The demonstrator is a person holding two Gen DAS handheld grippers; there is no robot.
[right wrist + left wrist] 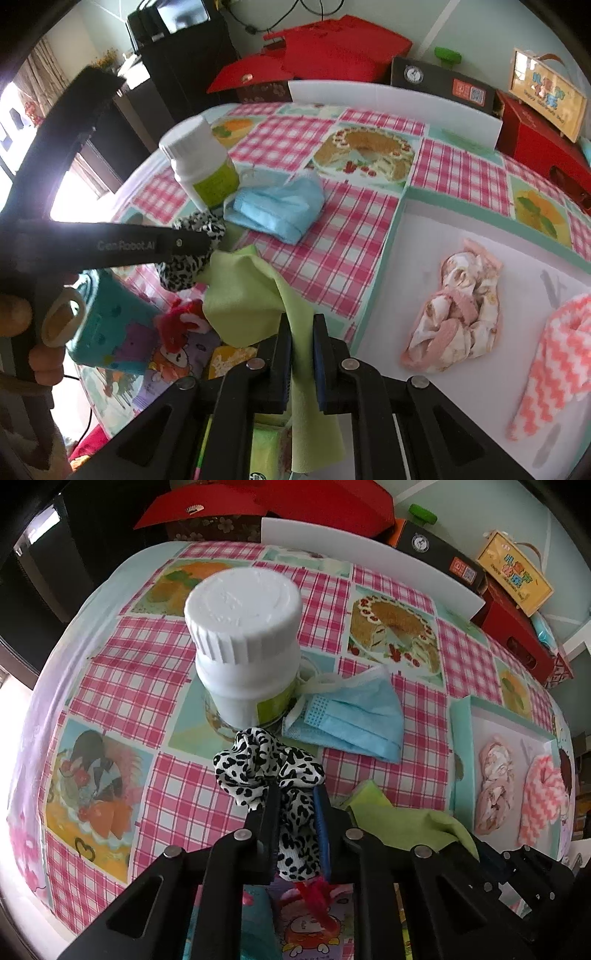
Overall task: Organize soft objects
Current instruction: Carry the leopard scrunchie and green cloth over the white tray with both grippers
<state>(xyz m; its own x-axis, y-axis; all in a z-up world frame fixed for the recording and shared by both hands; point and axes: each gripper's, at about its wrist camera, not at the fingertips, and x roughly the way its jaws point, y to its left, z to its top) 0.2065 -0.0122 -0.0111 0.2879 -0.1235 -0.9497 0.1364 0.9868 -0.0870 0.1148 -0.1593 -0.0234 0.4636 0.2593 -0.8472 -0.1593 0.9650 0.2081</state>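
The leopard-print scrunchie (275, 771) sits pinched between the jaws of my left gripper (295, 797), bunched just ahead of the fingertips, above the checked tablecloth (177, 794). Directly beyond it stands a white bottle (245, 646), with a blue face mask (354, 716) off to its right. My right gripper (301, 332) is clamped narrow on a green cloth (251, 295), which drapes away in front of it. To the right of that gripper, a white tray (402, 258) holds a pink patterned cloth (458, 314) and a zigzag one (554, 362).

Two close wrist views steeply down along tongs, sharing white bottle (243, 642) (201, 166) and tablecloth (177, 794) (332, 236).
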